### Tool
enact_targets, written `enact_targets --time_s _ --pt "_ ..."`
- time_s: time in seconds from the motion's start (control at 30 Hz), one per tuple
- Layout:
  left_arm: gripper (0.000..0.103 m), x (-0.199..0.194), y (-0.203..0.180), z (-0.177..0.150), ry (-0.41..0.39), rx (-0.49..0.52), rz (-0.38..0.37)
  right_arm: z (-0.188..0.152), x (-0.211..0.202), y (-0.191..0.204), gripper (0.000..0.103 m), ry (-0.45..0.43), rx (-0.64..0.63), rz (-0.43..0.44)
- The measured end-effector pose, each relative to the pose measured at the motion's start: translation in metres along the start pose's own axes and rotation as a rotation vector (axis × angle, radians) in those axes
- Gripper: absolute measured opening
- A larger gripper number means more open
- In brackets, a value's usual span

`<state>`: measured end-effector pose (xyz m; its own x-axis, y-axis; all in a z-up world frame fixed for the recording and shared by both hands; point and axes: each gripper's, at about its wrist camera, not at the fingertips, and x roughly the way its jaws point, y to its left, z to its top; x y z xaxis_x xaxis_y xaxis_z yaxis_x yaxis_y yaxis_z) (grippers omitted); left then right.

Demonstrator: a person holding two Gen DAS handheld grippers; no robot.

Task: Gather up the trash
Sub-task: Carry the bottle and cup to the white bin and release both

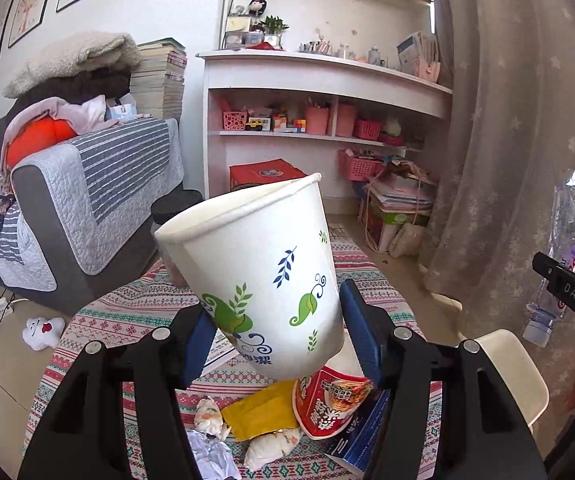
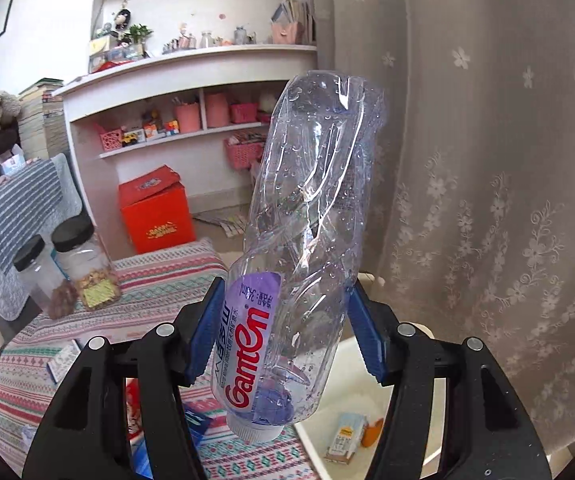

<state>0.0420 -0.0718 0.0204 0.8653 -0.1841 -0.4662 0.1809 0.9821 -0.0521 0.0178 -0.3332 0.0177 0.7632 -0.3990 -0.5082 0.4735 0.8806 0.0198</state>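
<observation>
My left gripper [image 1: 279, 340] is shut on a white paper cup [image 1: 263, 276] with leaf prints and holds it tilted above the table. My right gripper [image 2: 283, 332] is shut on a crushed clear plastic bottle [image 2: 307, 220], cap end down, above the white bin [image 2: 371, 400]; the bottle also shows at the right edge of the left wrist view [image 1: 563, 256]. On the patterned tablecloth [image 1: 135, 312] below the cup lie a red noodle cup [image 1: 327, 404], a yellow wrapper [image 1: 259, 412], crumpled tissues [image 1: 207, 416] and a blue box [image 1: 363, 436].
The white bin [image 1: 515, 380] stands at the table's right edge and holds a small carton [image 2: 345, 436]. Two black-lidded jars [image 2: 83, 268] stand at the table's far left. A sofa [image 1: 87, 208], a white shelf unit [image 1: 323, 92] and a curtain [image 2: 487, 160] surround the table.
</observation>
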Motion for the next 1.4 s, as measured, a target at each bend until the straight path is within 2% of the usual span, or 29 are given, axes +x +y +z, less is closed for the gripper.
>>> enact_targets --time_s 0.2,0.23,0.27,0.33,0.37,0.57,0.8,1.0,1.2,1.27,1.33,1.4 --pt "0.059 0.001 -0.030 -0.005 0.005 0.040 -0.051 -0.012 0.032 -0.041 0.058 0.149 0.011 -0.079" --pt "0.059 0.001 -0.036 -0.006 0.006 0.049 -0.060 -0.014 0.036 -0.048 0.063 0.173 0.011 -0.087" --pt "0.059 0.001 -0.043 -0.007 0.009 0.058 -0.072 -0.015 0.037 -0.054 0.073 0.180 0.019 -0.098" --pt "0.059 0.002 -0.057 -0.009 0.018 0.078 -0.096 -0.014 0.035 -0.066 0.086 0.171 0.036 -0.115" --pt "0.059 0.002 -0.065 -0.010 0.020 0.093 -0.105 -0.013 0.033 -0.071 0.089 0.160 0.043 -0.126" --pt "0.059 0.010 -0.121 -0.010 0.055 0.111 -0.199 -0.003 0.012 -0.112 0.095 0.070 0.126 -0.194" --pt "0.059 0.016 -0.194 -0.013 0.097 0.164 -0.312 0.006 -0.012 -0.162 0.096 -0.044 0.210 -0.290" --pt "0.060 0.030 -0.239 -0.025 0.167 0.174 -0.375 0.005 -0.021 -0.197 0.096 -0.066 0.257 -0.337" --pt "0.061 0.042 -0.272 -0.038 0.250 0.171 -0.434 0.002 -0.024 -0.215 0.096 -0.068 0.287 -0.368" --pt "0.064 0.046 -0.281 -0.041 0.282 0.168 -0.449 0.002 -0.027 -0.218 0.096 -0.077 0.295 -0.381" --pt "0.079 0.048 -0.284 -0.043 0.295 0.160 -0.454 0.003 -0.028 -0.220 0.096 -0.083 0.298 -0.389" --pt "0.082 0.047 -0.284 -0.043 0.302 0.155 -0.455 0.002 -0.029 -0.220 0.096 -0.081 0.295 -0.389"
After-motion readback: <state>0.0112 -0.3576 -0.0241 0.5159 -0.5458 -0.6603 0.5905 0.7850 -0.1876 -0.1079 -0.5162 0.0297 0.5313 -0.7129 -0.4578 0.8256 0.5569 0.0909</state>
